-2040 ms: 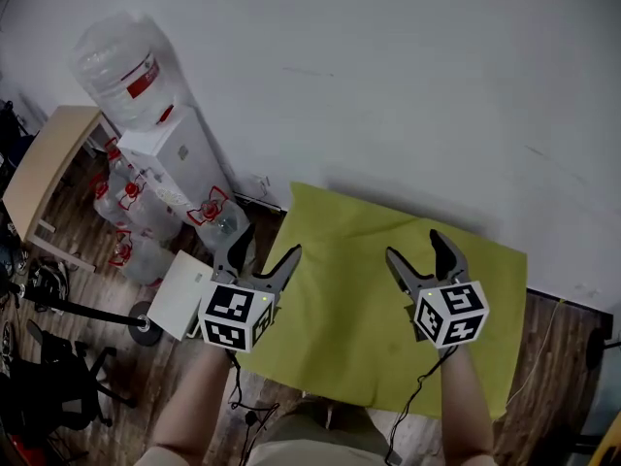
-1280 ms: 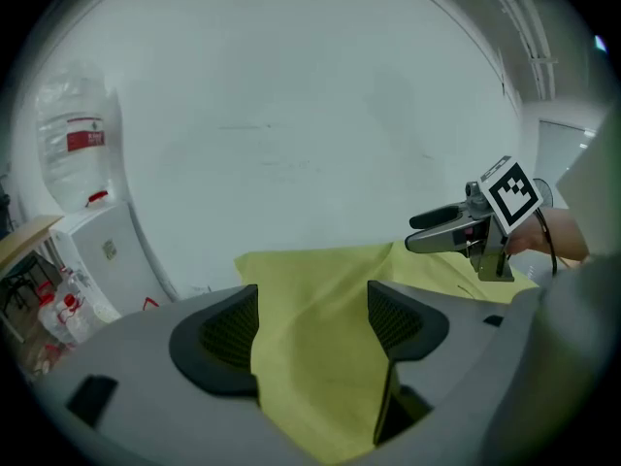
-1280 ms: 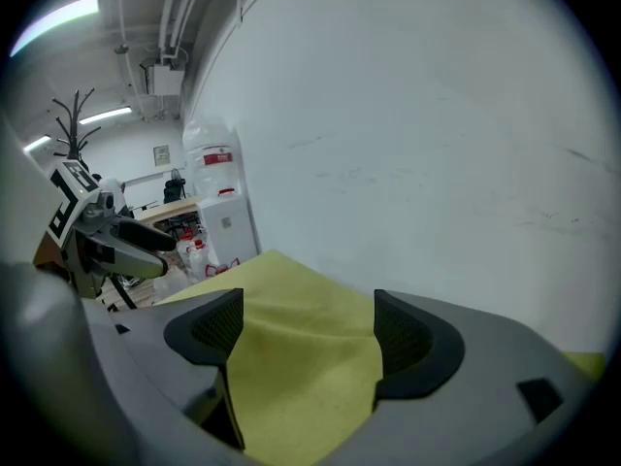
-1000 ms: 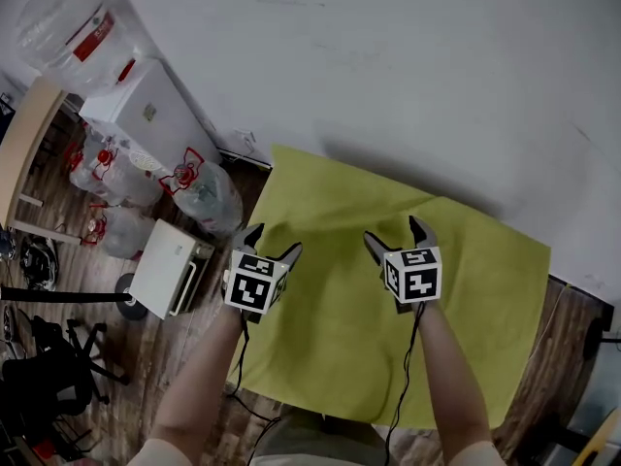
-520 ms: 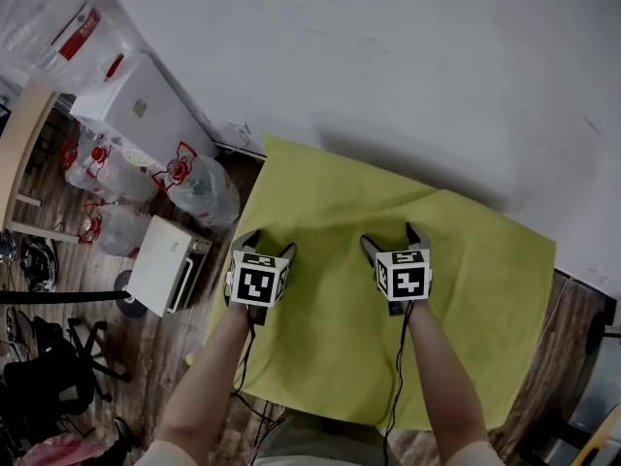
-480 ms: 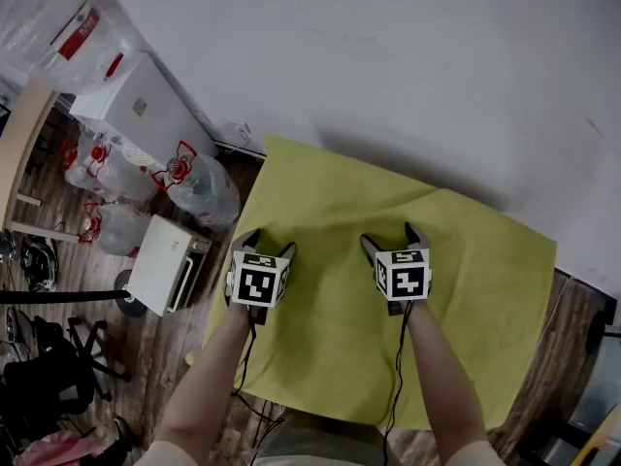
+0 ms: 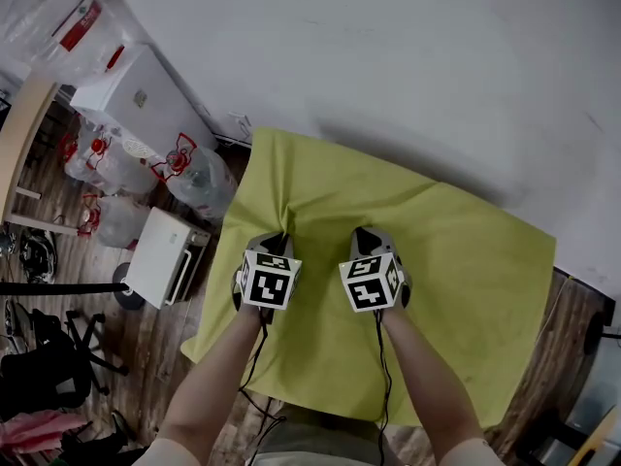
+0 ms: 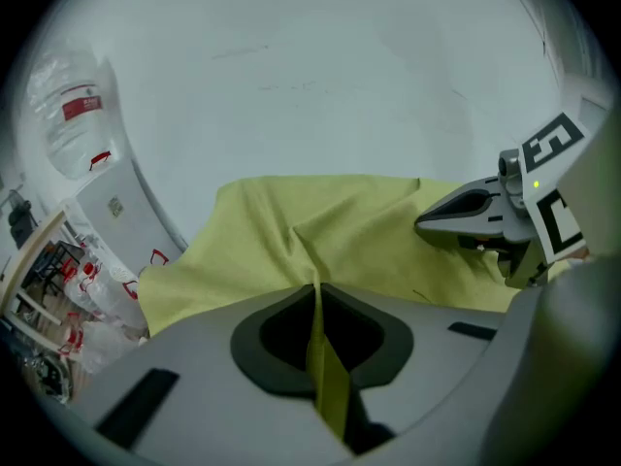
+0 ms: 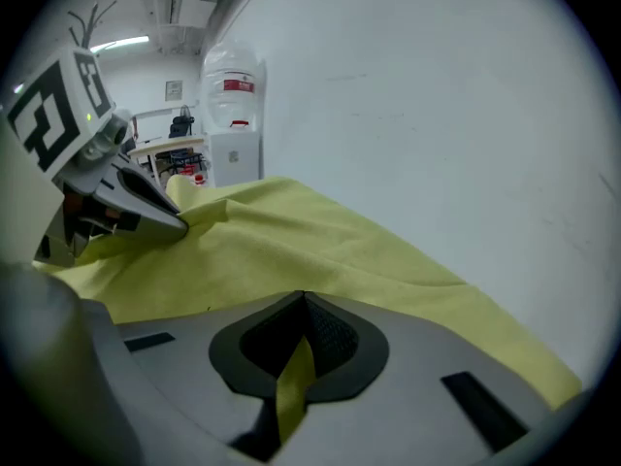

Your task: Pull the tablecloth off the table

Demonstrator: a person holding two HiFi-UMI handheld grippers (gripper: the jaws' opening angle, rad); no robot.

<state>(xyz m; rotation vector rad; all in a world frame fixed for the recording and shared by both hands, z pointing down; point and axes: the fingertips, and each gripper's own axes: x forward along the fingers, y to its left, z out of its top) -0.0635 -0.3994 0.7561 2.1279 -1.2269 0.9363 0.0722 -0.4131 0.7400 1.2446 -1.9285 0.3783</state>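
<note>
Yellow tablecloth point(image 7: 466, 260) is bunching mid-frame, left gripper point(image 7: 276, 240) and right gripper point(image 7: 364, 234) just closing and now pinching folds; pulling both evenly toward the bottom edge seems wisest.

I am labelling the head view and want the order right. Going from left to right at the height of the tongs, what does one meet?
White box → left tongs → right tongs; both have just closed on the tablecloth.
</note>
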